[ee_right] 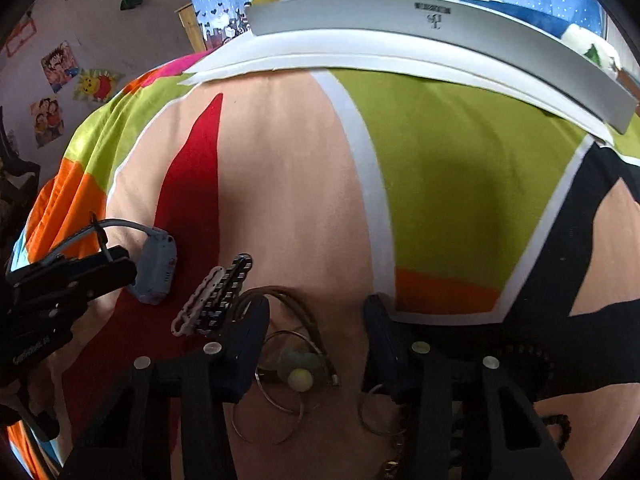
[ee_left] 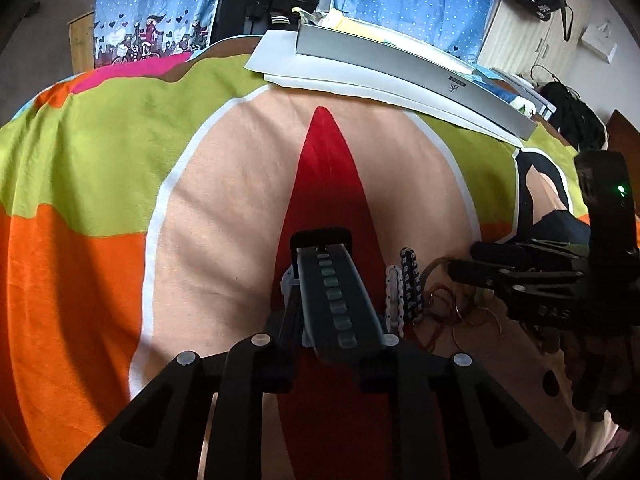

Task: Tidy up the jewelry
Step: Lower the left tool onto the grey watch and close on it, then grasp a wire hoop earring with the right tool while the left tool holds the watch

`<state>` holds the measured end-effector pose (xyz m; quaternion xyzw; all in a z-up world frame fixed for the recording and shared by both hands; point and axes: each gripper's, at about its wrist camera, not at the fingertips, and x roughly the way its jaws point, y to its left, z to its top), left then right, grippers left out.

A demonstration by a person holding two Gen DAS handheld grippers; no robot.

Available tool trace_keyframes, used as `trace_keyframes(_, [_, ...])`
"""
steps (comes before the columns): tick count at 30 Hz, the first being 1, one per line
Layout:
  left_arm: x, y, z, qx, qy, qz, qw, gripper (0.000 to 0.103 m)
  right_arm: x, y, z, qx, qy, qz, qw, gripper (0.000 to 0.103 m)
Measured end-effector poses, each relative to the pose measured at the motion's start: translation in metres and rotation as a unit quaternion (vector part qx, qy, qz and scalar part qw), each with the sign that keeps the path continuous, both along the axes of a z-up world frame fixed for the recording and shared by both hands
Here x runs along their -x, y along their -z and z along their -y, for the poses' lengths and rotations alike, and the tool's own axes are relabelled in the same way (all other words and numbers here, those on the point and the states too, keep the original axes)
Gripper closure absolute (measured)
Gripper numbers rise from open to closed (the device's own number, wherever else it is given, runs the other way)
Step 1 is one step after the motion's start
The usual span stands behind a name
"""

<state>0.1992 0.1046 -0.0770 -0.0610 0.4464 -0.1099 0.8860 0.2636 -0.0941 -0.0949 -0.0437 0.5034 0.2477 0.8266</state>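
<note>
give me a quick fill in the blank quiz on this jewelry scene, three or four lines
1. The left gripper is shut on a light ____ wristwatch.
2. The white chain-link bracelet lies right beside a black-and-____ checkered bracelet.
3. The right gripper is ____, its fingers either side of thin metal bangle rings.
4. The long grey flat box rests on ____ sheets at the far side of the colourful bedspread.

Missing words: blue; white; open; white

Both grippers are matte black with triangular cut-outs and round silver screw heads. The right gripper (ee_left: 480, 260) shows a green light at three o'clock, and the left gripper (ee_right: 120, 272) carries white lettering.
</note>
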Motion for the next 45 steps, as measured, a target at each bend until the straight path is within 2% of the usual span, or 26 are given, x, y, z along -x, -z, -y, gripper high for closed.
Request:
trace_keyframes(1, [0.002,0.0,0.001,-0.002,0.002,0.0,1.0,0.086,0.0,0.0,0.001,-0.003,0.004,-0.003,1.0,0.057])
trace_keyframes(2, [0.003,0.0,0.003,-0.004,0.002,0.001,1.0,0.086,-0.001,0.001,0.001,-0.002,0.008,-0.005,1.0,0.065])
trace_keyframes(3, [0.005,0.0,0.002,-0.006,0.002,0.0,1.0,0.086,-0.001,0.002,0.001,0.003,0.011,-0.007,1.0,0.079])
trace_keyframes(5, [0.007,0.0,0.003,-0.003,-0.001,-0.002,1.0,0.086,0.001,0.003,0.004,0.002,0.013,-0.012,1.0,0.092])
trace_keyframes(8, [0.01,-0.005,0.004,-0.007,-0.003,0.002,1.0,0.087,0.002,0.0,0.018,-0.027,0.033,-0.027,0.999,0.098])
trace_keyframes(13, [0.024,-0.017,0.016,-0.035,0.008,0.02,0.9992,0.087,0.022,-0.02,0.053,-0.068,0.065,-0.007,0.996,0.099])
trace_keyframes(17, [0.033,-0.024,0.027,-0.039,0.014,0.023,0.9989,0.087,0.039,-0.043,0.08,-0.097,0.083,0.014,0.992,0.099])
trace_keyframes(23, [0.04,-0.04,0.049,-0.031,0.027,0.034,0.9985,0.088,0.056,-0.072,0.072,-0.098,0.084,0.059,0.99,0.099])
trace_keyframes(27, [0.041,-0.05,0.067,-0.028,0.046,0.044,0.9976,0.088,0.061,-0.083,0.083,-0.123,0.089,0.066,0.986,0.099])
trace_keyframes(31, [0.037,-0.053,0.079,-0.018,0.052,0.044,0.9975,0.088,0.066,-0.083,0.092,-0.124,0.098,0.064,0.985,0.099])
trace_keyframes(39, [0.038,-0.04,0.094,-0.012,0.072,0.032,0.9968,0.088,0.083,-0.064,0.104,-0.099,0.099,0.044,0.989,0.099])
trace_keyframes(45, [0.051,-0.026,0.1,0.01,0.089,0.01,0.9959,0.088,0.105,-0.04,0.11,-0.103,0.098,0.001,0.99,0.099])
